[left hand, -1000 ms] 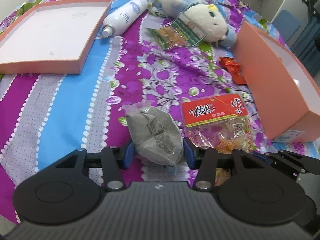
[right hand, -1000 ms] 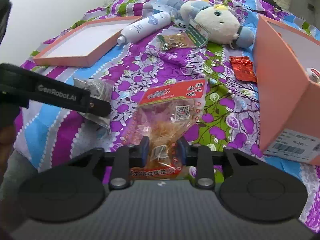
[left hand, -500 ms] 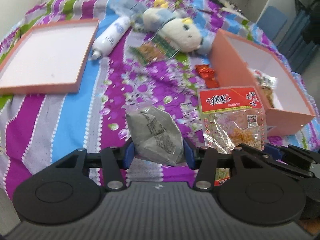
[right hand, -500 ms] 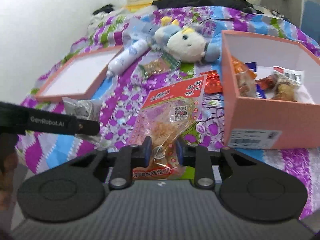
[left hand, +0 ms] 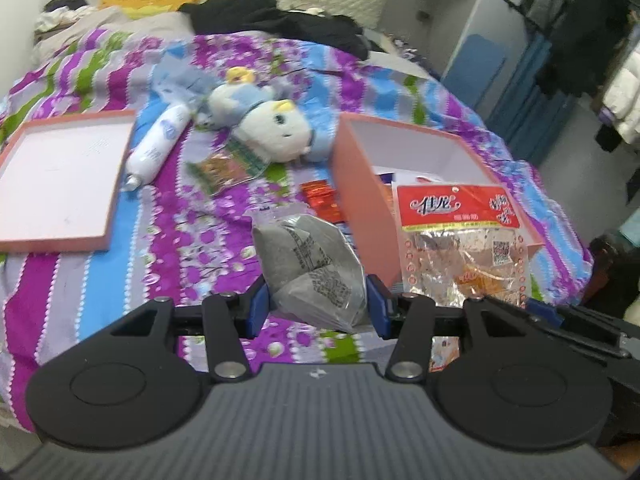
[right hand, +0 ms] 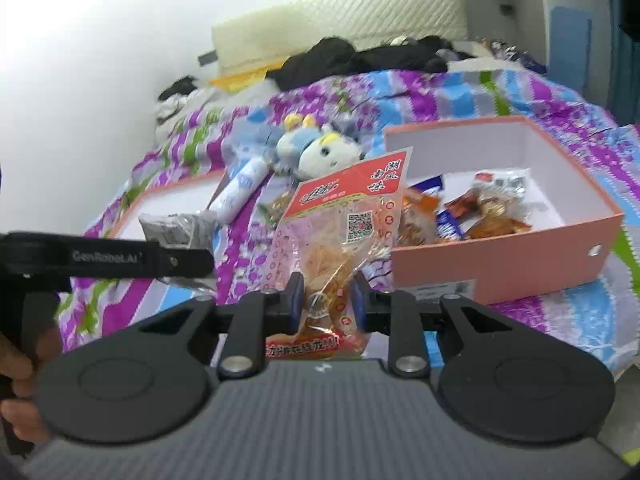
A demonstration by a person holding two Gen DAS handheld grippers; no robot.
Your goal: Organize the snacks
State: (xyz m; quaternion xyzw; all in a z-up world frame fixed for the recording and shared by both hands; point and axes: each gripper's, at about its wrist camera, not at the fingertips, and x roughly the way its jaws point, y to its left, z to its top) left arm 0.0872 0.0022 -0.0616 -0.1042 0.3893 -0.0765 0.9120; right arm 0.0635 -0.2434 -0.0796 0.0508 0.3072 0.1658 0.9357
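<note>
**Two snack packets held up beside the pink box**

While both packets hang clear of the bedspread, the left tool (left hand: 316, 310) is clamped on a grey crinkled foil snack pouch (left hand: 310, 268), its blue pads pressing the pouch's two sides. The right tool (right hand: 325, 300) is clamped on the lower part of a clear plastic snack bag with a red printed header (right hand: 344, 224); the bag stands upright above the jaws, its red top tilted toward the box.

The open pink cardboard box with a white inside (right hand: 520, 264) sits on the purple, blue and green flowered bedspread (left hand: 180, 216), just right of the held bag in the right wrist view. Several wrapped snacks (right hand: 476, 212) lie on its floor. The matching shallow pink lid (left hand: 60, 180) lies well apart on the left. Between lid and box lie a white tube-shaped bottle (left hand: 158, 146), a white and blue plush toy (left hand: 272, 128), a small green-edged snack packet (left hand: 222, 168) and a small red wrapper (left hand: 322, 198) next to the box wall.
</note>
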